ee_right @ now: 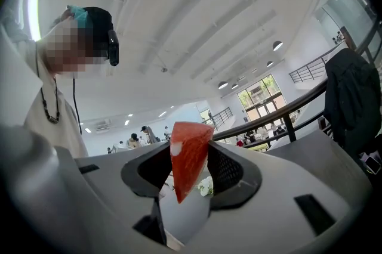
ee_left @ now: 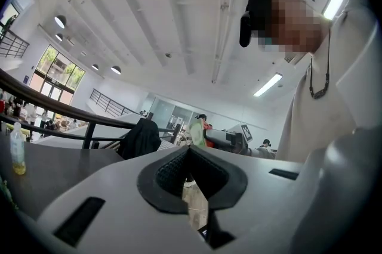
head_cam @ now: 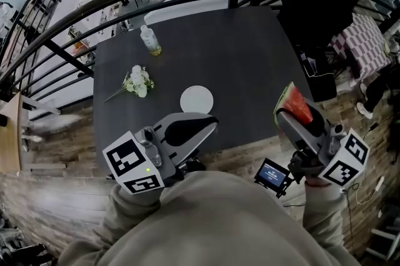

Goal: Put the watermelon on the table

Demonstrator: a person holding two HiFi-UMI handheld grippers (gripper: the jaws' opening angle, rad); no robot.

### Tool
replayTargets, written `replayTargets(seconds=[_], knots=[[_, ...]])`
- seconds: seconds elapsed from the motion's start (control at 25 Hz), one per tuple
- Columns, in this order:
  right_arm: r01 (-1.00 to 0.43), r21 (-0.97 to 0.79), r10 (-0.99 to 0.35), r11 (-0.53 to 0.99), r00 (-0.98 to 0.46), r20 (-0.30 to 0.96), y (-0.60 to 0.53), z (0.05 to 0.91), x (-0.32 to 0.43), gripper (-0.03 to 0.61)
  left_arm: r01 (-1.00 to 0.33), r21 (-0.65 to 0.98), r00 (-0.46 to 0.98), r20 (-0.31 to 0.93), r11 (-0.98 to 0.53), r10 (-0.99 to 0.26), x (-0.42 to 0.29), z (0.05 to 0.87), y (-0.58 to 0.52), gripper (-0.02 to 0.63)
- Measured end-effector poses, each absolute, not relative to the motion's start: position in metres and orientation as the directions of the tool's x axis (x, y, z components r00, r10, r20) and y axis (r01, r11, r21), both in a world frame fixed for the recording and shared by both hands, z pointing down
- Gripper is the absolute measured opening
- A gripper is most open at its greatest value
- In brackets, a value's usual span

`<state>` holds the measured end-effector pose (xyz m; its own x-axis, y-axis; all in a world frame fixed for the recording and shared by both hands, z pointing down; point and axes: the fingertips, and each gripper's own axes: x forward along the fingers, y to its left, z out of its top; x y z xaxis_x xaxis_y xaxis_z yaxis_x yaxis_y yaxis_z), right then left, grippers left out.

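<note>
The carry is under way: my right tool [head_cam: 289, 110] grips a wedge of watermelon [ee_right: 188, 157], red flesh pinched between the two pads with its point hanging down and the green rind on the outer side. In the head view the wedge sits off the near right corner of the dark tabletop [head_cam: 237, 52], over the wooden floor and touching nothing but the pads. My left tool [head_cam: 209, 123] is held level at the near edge, its jaws drawn together with nothing between them.

On the tabletop are a white round plate [head_cam: 196, 100], a small bunch of white flowers [head_cam: 137, 82] to its left and a clear bottle [head_cam: 150, 41] farther back; the right half is bare.

By my judgement the pick-up is done and the placing is not. The next move calls for swinging the right tool in over the tabletop, bringing the wedge down until it rests on the surface, perhaps on the plate, then parting the jaws. The wedge is narrow and may tip when released.
</note>
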<state>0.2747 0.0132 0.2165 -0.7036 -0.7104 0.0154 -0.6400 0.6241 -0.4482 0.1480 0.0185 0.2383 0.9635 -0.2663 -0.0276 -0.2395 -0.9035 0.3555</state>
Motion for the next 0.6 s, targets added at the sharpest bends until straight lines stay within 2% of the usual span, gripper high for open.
replayTargets(seconds=[0.36,0.6], knots=[[-0.656,-0.456,-0.706,0.602,-0.704,0.081,-0.065,0.224,0.223,0.186,-0.234,0.392,0.966,-0.010,-0.889,-0.259,0.100,0.258,-0.062,0.005],[-0.666,-0.447,-0.693,0.597,-0.709,0.130,-0.092,0.225,0.188,0.186,-0.303,0.272,0.953,0.102,-0.913,-0.285,0.063,0.272,-0.081,0.005]])
